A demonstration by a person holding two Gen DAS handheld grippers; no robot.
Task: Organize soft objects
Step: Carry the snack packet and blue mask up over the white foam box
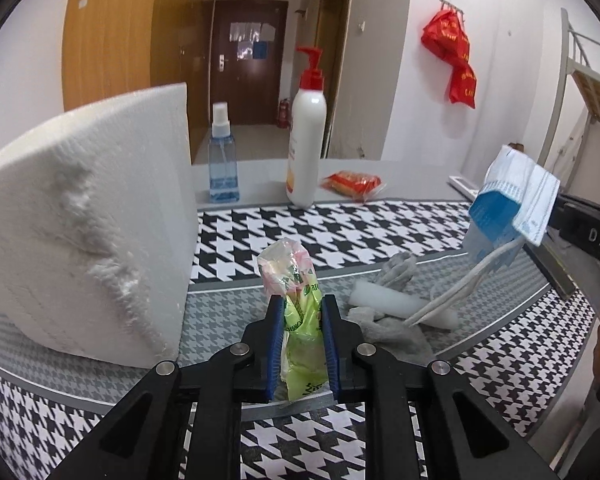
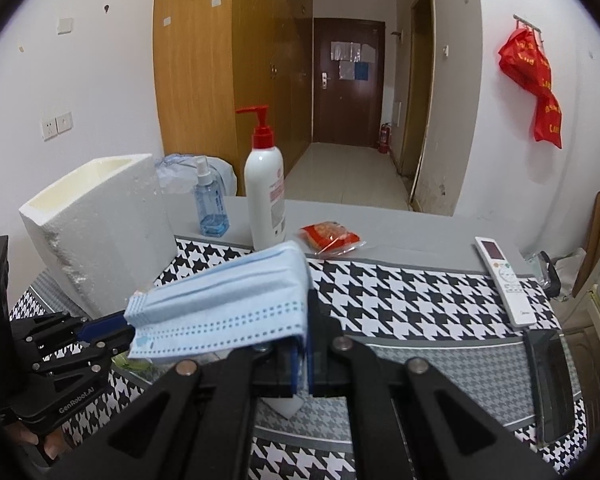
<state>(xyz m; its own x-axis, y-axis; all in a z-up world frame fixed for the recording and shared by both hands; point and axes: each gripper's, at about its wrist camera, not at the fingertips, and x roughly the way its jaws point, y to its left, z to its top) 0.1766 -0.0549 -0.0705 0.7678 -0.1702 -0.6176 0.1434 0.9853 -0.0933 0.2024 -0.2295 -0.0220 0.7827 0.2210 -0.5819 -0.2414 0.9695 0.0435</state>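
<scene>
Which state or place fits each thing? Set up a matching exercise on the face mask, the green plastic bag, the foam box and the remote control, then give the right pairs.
Things:
1. face mask
2. green plastic bag
3. foam box
4. remote control

States or places:
A. lies flat at the table's right side
B. stands open-topped beside the spray bottle
C. clamped in the right gripper, off the table
D. squeezed between the left gripper's blue pads

Pairs: 1-C, 2-D, 3-B, 4-A
</scene>
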